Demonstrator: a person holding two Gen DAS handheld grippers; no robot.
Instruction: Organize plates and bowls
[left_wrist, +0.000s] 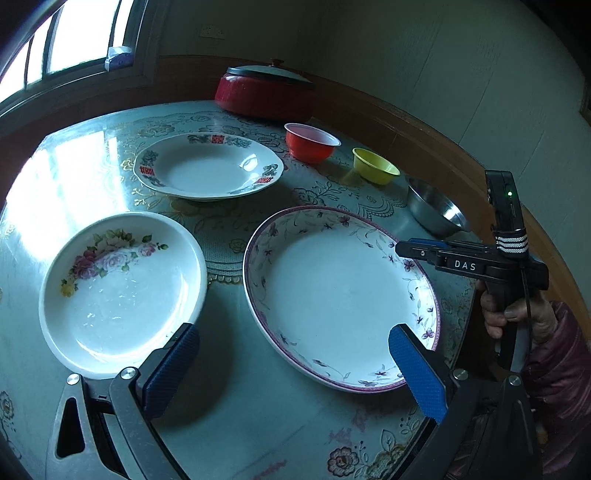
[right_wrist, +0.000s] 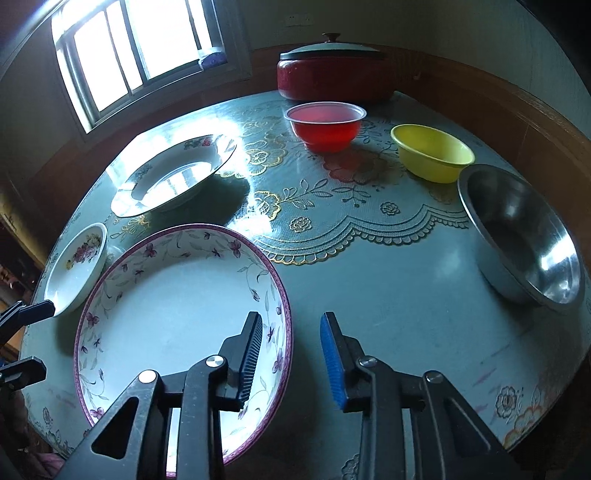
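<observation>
**Right gripper straddles the rim of the purple-edged plate**

A round table (right_wrist: 406, 280) under a glossy, lace-patterned plastic cover fills both views. On it sit three glazed plates. The largest, an oval plate (right_wrist: 173, 295) with a purple rim and small violet flowers, lies at the lower left of the right wrist view. A small round dish (left_wrist: 122, 291) with a rose print and a thick white lip lies at the left of the left wrist view. A scalloped plate (left_wrist: 208, 168) with red characters lies above it, toward the upper centre.

Three bowls line the right side: a translucent red plastic bowl (right_wrist: 325, 125), a yellow plastic bowl (right_wrist: 430, 153) and a shiny steel bowl (right_wrist: 524, 232). A red lidded pot (right_wrist: 332, 77) stands at the top edge.

The right gripper (right_wrist: 291, 354) has its ribbed blue pads partly drawn together, one over the oval plate's inner wall, the other outside the rim; whether they press it I cannot tell. The left gripper (left_wrist: 293, 365) stands wide apart and empty, between the rose dish and the oval plate.
</observation>
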